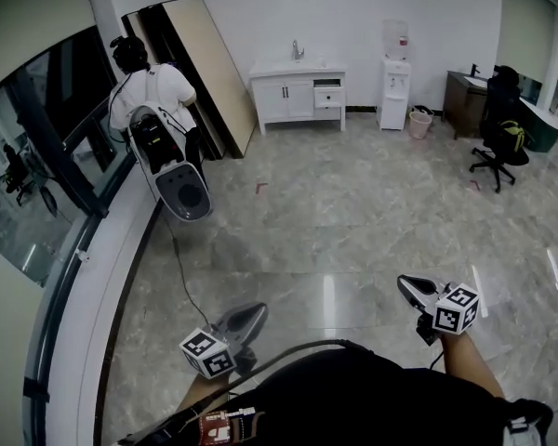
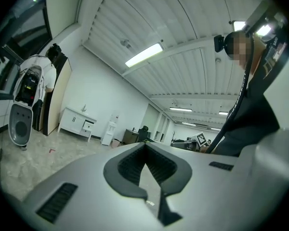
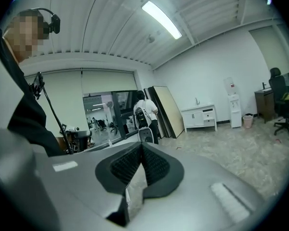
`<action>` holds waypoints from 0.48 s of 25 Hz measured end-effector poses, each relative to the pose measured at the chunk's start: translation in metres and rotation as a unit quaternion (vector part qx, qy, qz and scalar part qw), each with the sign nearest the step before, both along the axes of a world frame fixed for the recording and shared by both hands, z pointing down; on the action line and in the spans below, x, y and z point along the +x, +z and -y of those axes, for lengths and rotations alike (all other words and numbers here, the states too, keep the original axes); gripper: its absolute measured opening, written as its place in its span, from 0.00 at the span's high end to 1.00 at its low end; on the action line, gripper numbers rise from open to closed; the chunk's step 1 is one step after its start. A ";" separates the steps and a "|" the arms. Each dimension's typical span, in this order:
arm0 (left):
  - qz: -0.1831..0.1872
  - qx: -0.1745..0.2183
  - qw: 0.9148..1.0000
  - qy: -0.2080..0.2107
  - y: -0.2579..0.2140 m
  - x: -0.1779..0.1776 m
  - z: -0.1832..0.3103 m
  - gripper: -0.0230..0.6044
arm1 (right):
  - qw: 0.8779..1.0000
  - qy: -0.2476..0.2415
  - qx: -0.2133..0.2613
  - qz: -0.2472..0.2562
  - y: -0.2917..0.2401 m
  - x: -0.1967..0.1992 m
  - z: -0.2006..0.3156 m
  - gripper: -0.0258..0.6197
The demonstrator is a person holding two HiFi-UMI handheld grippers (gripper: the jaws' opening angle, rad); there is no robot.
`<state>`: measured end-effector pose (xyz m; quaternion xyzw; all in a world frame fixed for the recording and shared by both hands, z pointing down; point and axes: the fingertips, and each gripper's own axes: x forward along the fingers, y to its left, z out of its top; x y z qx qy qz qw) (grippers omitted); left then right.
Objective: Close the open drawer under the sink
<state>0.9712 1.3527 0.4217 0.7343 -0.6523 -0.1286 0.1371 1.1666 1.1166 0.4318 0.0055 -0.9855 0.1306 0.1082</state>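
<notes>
1. White sink cabinet [image 1: 296, 71] stands far off against the back wall. Its one open drawer [image 1: 327, 95], at its right end, is too small to see inside.
2. My two tongs, left tongs [image 1: 255, 311] and right tongs [image 1: 405, 283], are both clenched tip to tip on nothing, low by my body, well apart from the drawer.

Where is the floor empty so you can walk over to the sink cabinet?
The marble floor is bare through the middle, right up to the sink cabinet and its open drawer. It is crowded at left by the person by the window and the leaning boards, and at right by the office chair.
</notes>
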 end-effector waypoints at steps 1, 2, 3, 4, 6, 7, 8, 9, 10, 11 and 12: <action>0.000 -0.001 1.000 -0.006 0.001 -0.009 0.000 0.97 | 1.000 -0.002 -0.003 0.002 0.000 -0.011 0.006 0.96; 0.001 -0.001 1.000 -0.013 0.002 -0.018 0.001 0.97 | 1.000 -0.007 -0.005 0.004 0.001 -0.023 0.012 0.96; 0.003 0.000 1.000 -0.020 0.003 -0.026 0.003 0.97 | 1.000 -0.014 -0.006 0.006 0.001 -0.035 0.018 0.96; 0.004 0.001 1.000 -0.028 0.004 -0.035 0.006 0.97 | 1.000 -0.023 -0.005 0.007 0.002 -0.049 0.025 0.96; 0.006 -0.002 0.999 -0.050 0.005 -0.054 0.015 0.97 | 0.999 -0.044 -0.003 0.010 0.004 -0.077 0.042 0.96; 0.007 -0.004 0.998 -0.061 0.006 -0.064 0.021 0.97 | 0.998 -0.056 -0.002 0.011 0.004 -0.092 0.051 0.96; 0.007 -0.006 0.997 -0.072 0.007 -0.074 0.029 0.97 | 0.998 -0.068 -0.002 0.014 0.003 -0.106 0.061 0.96; 0.007 -0.006 0.997 -0.082 0.007 -0.083 0.038 0.97 | 0.997 -0.080 -0.001 0.016 0.003 -0.119 0.072 0.96; 0.007 -0.006 0.996 -0.092 0.006 -0.091 0.049 0.97 | 0.996 -0.089 -0.002 0.018 0.002 -0.131 0.086 0.96; 0.007 -0.006 0.995 -0.100 0.004 -0.098 0.062 0.97 | 0.995 -0.096 -0.004 0.019 0.001 -0.142 0.102 0.96; 0.007 -0.004 0.994 -0.108 0.002 -0.104 0.078 0.97 | 0.995 -0.101 -0.007 0.019 0.001 -0.153 0.120 0.96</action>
